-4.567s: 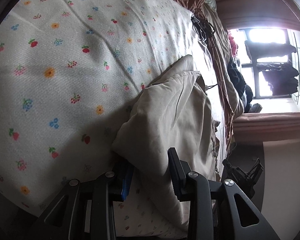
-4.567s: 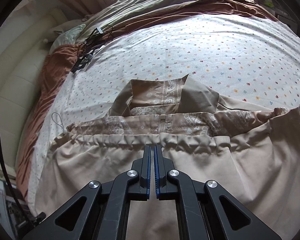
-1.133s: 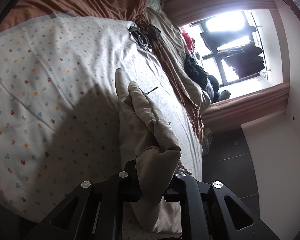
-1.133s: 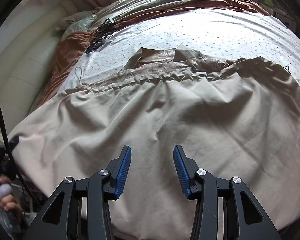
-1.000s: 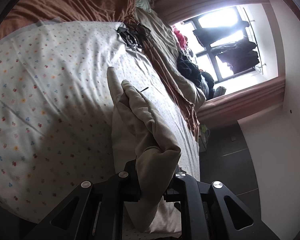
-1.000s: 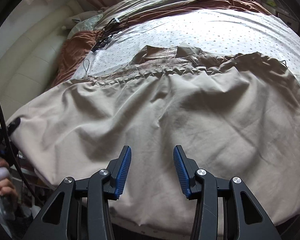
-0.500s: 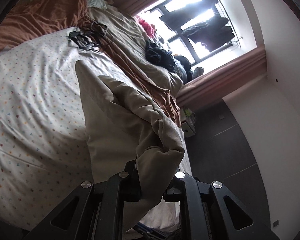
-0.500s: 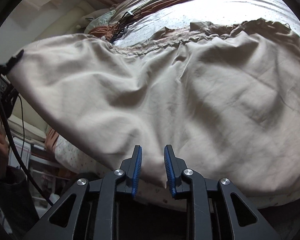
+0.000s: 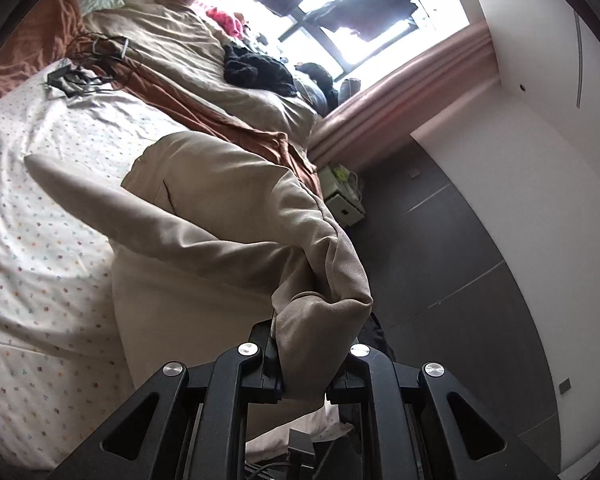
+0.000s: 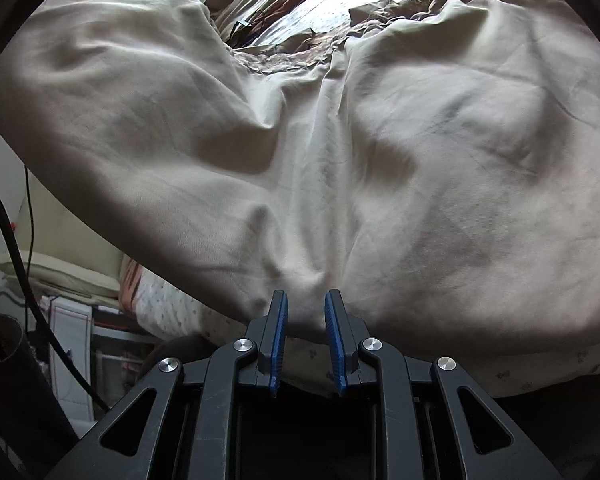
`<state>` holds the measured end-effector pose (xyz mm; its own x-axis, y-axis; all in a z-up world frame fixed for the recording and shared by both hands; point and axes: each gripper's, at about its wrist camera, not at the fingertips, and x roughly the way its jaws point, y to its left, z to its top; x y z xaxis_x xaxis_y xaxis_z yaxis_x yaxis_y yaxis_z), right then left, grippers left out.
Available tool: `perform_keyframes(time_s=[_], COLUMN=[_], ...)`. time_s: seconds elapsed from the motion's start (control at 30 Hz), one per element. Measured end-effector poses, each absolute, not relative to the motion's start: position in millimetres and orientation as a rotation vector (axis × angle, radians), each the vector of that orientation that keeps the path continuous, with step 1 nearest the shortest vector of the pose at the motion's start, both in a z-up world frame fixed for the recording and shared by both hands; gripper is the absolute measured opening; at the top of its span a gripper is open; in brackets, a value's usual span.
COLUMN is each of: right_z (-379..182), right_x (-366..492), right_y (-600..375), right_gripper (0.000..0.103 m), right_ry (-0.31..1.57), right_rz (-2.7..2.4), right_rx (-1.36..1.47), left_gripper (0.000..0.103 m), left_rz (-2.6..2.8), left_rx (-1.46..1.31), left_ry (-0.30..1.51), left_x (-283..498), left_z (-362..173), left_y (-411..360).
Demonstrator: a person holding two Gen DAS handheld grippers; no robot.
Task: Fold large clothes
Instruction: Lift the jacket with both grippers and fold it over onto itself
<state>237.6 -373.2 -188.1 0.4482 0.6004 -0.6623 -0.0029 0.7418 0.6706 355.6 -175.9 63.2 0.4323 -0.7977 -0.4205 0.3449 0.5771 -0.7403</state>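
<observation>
A large beige garment [image 9: 228, 220] lies on the floral bedsheet [image 9: 28, 248] and is lifted at one corner. My left gripper [image 9: 312, 356] is shut on a bunched fold of it and holds it above the bed's edge. In the right wrist view the same garment [image 10: 380, 140] fills most of the frame, its left part raised. My right gripper [image 10: 305, 312] has its blue-padded jaws closed on the garment's lower hem, with fabric pinched between them.
A brown and tan duvet [image 9: 204, 80] with dark clothes [image 9: 256, 68] and cables [image 9: 84, 60] lies at the bed's far side under a bright window [image 9: 340, 12]. A dark floor [image 9: 440, 260] and a small box [image 9: 340, 200] are to the right. Cables [image 10: 16, 240] and furniture sit left of the bed.
My left gripper lifted its corner of the garment higher and swung it over the bed. My right gripper moved down to the hem and closed from open onto the fabric.
</observation>
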Motion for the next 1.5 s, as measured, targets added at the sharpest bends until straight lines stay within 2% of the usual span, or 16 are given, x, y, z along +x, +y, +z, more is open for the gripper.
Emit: perform_keyframes(time_s=[0.3, 0.57, 0.83, 0.9, 0.93, 0.97, 1.0, 1.03, 1.17, 1.5], right_z=[-161.5, -154.0, -163.5, -165.3, -165.8, -166.4, -165.5, -163.6, -161.4, -174.6], right_x=[196.3, 149.2, 122.9, 121.0, 120.4, 120.8, 119.7, 116.9, 114.0, 146.5], right_y=[-452.9, -533.4, -579.7, -586.2, -591.2, -593.9, -596.5, -598.8, -610.7, -618.4], right_gripper=[0.022, 0.022, 0.022, 0.025, 0.035, 0.040, 0.047, 0.049, 0.057, 0.058], right_ry=[0.934, 0.858, 0.837, 0.841, 0.842, 0.842, 0.835, 0.825, 0.801, 0.868], right_rz=[0.280, 0.113, 0.017, 0.001, -0.001, -0.004, -0.006, -0.002, 0.017, -0.006], right_rx=[0.715, 0.775, 0.838, 0.843, 0.848, 0.851, 0.851, 0.847, 0.849, 0.855], left_gripper=[0.013, 0.013, 0.014, 0.020, 0.033, 0.047, 0.053, 0.059, 0.066, 0.067], left_rz=[-0.864, -0.928, -0.990, -0.989, -1.007, -1.034, -1.051, -1.058, -0.979, -0.676], left_rx=[-0.532, -0.419, -0.234, -0.174, -0.153, -0.148, -0.153, -0.173, -0.250, -0.310], left_ry=[0.951, 1.106, 1.216, 1.258, 1.278, 1.297, 1.318, 1.328, 1.308, 1.255], left_x=[361.5, 358.8, 319.4, 311.7, 309.9, 308.3, 308.1, 308.8, 319.4, 344.6], left_z=[52.9, 9.9, -30.8, -41.4, -46.1, -50.4, -54.0, -55.8, -55.1, -62.9], left_y=[-273.7, -376.6, -439.1, -447.4, -447.8, -447.3, -444.3, -440.4, -396.5, -270.0])
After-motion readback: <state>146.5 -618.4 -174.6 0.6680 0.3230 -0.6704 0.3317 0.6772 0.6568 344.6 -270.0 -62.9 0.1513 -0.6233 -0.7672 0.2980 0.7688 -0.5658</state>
